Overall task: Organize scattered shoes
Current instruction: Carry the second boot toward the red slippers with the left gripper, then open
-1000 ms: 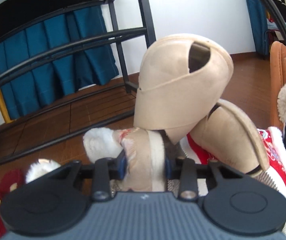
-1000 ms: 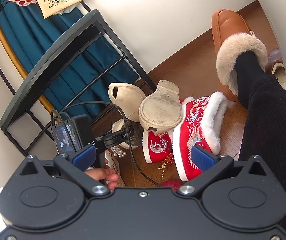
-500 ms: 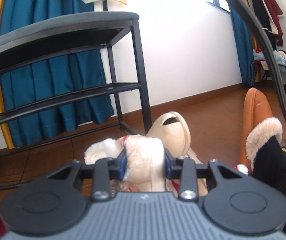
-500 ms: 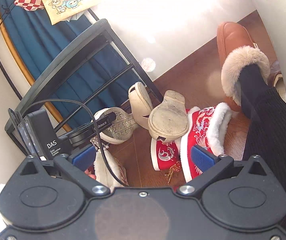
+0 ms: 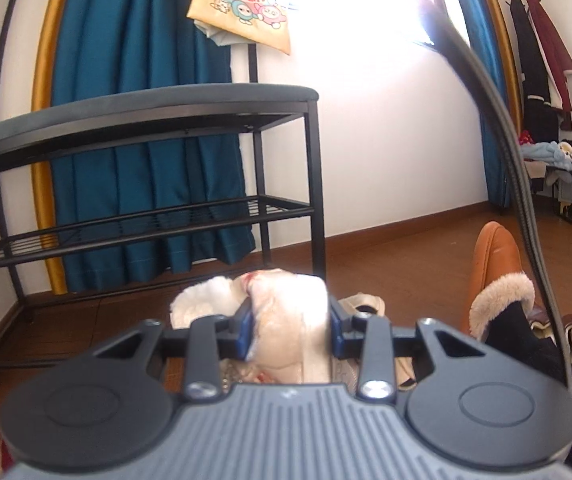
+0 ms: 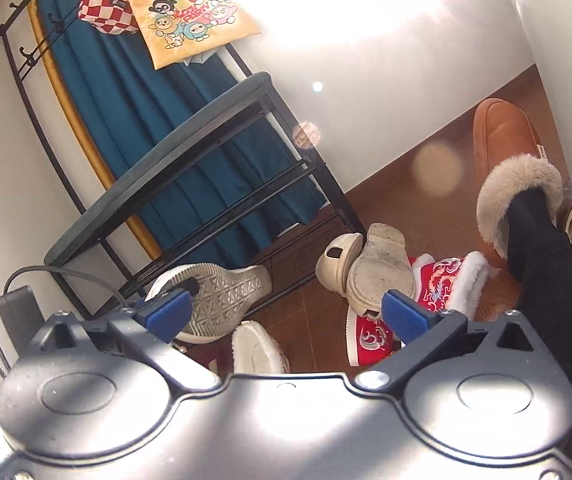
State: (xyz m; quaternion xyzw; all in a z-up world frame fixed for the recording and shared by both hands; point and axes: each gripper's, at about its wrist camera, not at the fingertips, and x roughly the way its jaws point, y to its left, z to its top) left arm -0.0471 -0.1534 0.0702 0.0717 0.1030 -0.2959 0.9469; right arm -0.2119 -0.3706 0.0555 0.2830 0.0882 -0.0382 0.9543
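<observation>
My left gripper (image 5: 290, 320) is shut on a cream fur-lined shoe (image 5: 286, 312) and holds it up in front of the black shoe rack (image 5: 166, 216). In the right wrist view that shoe shows sole-up (image 6: 222, 296) beside the rack (image 6: 190, 140). My right gripper (image 6: 286, 312) is open and empty above the floor pile. The pile holds two beige clogs (image 6: 378, 268), red embroidered fur-trimmed boots (image 6: 446, 280) and another white fur-lined shoe (image 6: 258, 348).
A person's leg in a brown fur-cuffed slipper (image 6: 510, 160) stands at the right, also in the left wrist view (image 5: 494, 272). Blue curtains (image 5: 142, 60) and a cartoon tote bag (image 6: 194, 8) hang behind the rack. A cable (image 5: 506, 140) crosses the left view.
My left gripper has lifted the cream shoe up from the pile toward the rack; the beige clogs have dropped out of its view. My right gripper has risen and stayed open.
</observation>
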